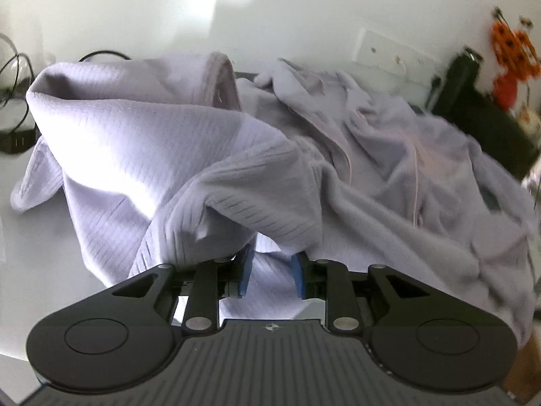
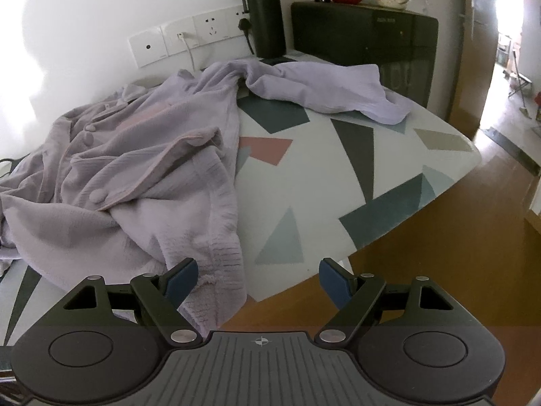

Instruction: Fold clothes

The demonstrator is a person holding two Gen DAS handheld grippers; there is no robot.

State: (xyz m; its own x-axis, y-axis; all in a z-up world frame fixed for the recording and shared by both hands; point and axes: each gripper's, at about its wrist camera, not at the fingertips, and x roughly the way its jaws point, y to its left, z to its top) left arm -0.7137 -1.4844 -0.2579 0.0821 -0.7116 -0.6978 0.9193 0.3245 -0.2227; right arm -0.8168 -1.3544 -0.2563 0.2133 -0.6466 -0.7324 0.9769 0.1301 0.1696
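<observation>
Your left tongs (image 1: 270, 272): narrow, ribbed lilac fleece pyjama top (image 1: 209, 155) between pads, grip unclear. Your right tongs (image 2: 258, 279): wide, empty, near patterned tabletop (image 2: 355, 169) edge.

A pale lilac ribbed garment (image 2: 142, 169) was seen sprawled in a crumpled heap across the surface (image 2: 338, 182), unfolded. Fabric-covered buttons were noted along one placket, with thin pink piping at the edges. One sleeve (image 2: 324, 91) was stretched out toward the far side, its cuff resting on the patterned top. A ribbed hem (image 2: 219, 270) was draped over the near edge of the surface. In the left wrist view, the cloth (image 1: 169, 155) was bunched high into raised, tented folds.
</observation>
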